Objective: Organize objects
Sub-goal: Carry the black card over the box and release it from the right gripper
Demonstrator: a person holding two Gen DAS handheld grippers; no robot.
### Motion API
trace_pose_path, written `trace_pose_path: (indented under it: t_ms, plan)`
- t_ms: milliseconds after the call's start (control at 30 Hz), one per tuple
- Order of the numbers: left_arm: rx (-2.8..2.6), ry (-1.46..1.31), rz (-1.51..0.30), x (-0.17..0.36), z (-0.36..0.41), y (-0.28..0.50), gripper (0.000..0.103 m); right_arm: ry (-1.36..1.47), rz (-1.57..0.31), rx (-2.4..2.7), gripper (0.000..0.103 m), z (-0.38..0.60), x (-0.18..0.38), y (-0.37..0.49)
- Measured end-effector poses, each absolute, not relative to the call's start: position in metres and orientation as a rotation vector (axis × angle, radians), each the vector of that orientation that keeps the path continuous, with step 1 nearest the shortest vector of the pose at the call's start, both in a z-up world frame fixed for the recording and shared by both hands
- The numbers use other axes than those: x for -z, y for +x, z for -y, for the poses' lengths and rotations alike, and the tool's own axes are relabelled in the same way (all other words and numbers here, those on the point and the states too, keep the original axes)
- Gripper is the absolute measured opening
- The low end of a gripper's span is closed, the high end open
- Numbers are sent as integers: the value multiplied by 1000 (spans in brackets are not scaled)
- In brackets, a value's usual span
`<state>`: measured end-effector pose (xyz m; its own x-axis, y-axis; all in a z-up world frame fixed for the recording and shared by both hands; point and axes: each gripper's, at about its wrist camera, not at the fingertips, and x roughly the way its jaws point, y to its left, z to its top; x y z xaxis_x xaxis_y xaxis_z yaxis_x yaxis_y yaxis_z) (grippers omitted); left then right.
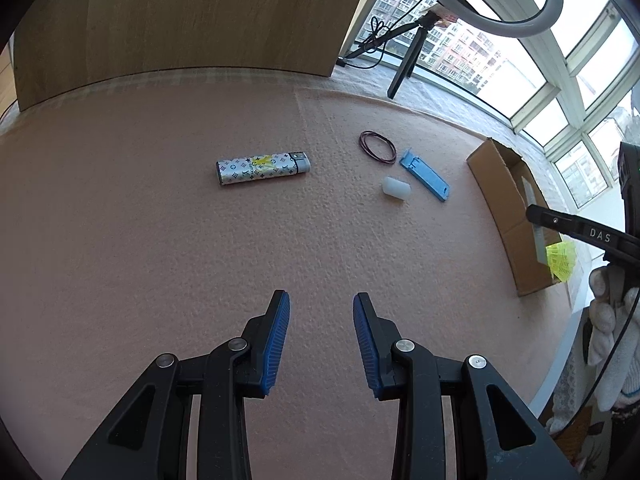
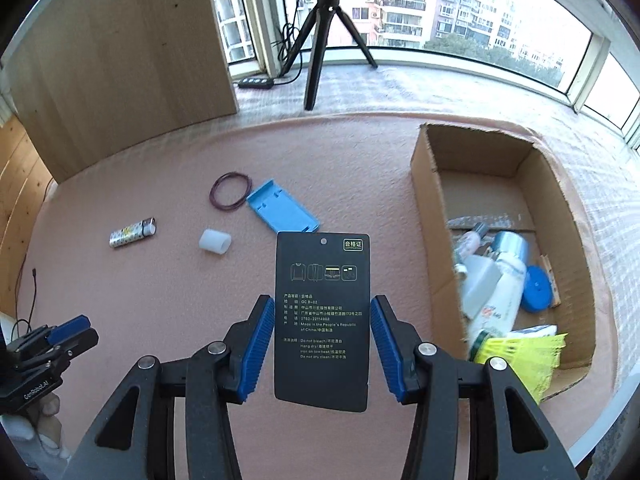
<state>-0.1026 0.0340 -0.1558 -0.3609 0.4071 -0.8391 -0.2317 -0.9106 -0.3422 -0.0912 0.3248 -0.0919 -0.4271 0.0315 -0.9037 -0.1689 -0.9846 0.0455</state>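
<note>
Pink felt covers the table (image 2: 160,320) by a bright bay window, with a ring-light tripod (image 2: 320,40) at twelve o'clock in my right wrist view. My right hand-held gripper (image 2: 322,344) has its blue pads pressed on the two long edges of a black garment hang tag (image 2: 322,312), which is clear of the felt, printed side up. The cardboard box (image 2: 428,208) lies open at about two o'clock from the tag, already holding bottles, a blue disc and a yellow shuttlecock (image 2: 520,354). I judge the step in hand to be carrying the tag over to that box. To do it well I should keep the squeeze gentle so the thin card does not bow and pop free, clear the near box wall before lowering, and release over a bare patch of the box floor. My left hand-held gripper (image 1: 322,320) hangs over bare felt with its jaws parted and nothing between them. Left to sort at its twelve to one o'clock: a patterned lighter (image 1: 262,168), a rubber band (image 1: 377,148), a white plastic cap (image 1: 396,189) and a blue plastic piece (image 1: 426,178).
</note>
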Motion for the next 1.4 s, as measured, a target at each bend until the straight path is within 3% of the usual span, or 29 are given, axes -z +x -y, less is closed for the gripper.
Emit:
trace_pose_path:
  t_ms: [933,1100,1400]
  plan:
    - [-2335,-1498,184,153,-88,-116,36,-1507,-268,-2411,46,-481,98,-104]
    - [-2337,-1476,149,147,-100,-122,36,-1506,-257,-2424,53,-483,96,-102]
    - [-2318,-1459,116,143,-116,-146,35,-1500,-270,-2450,56,-479,87,-96]
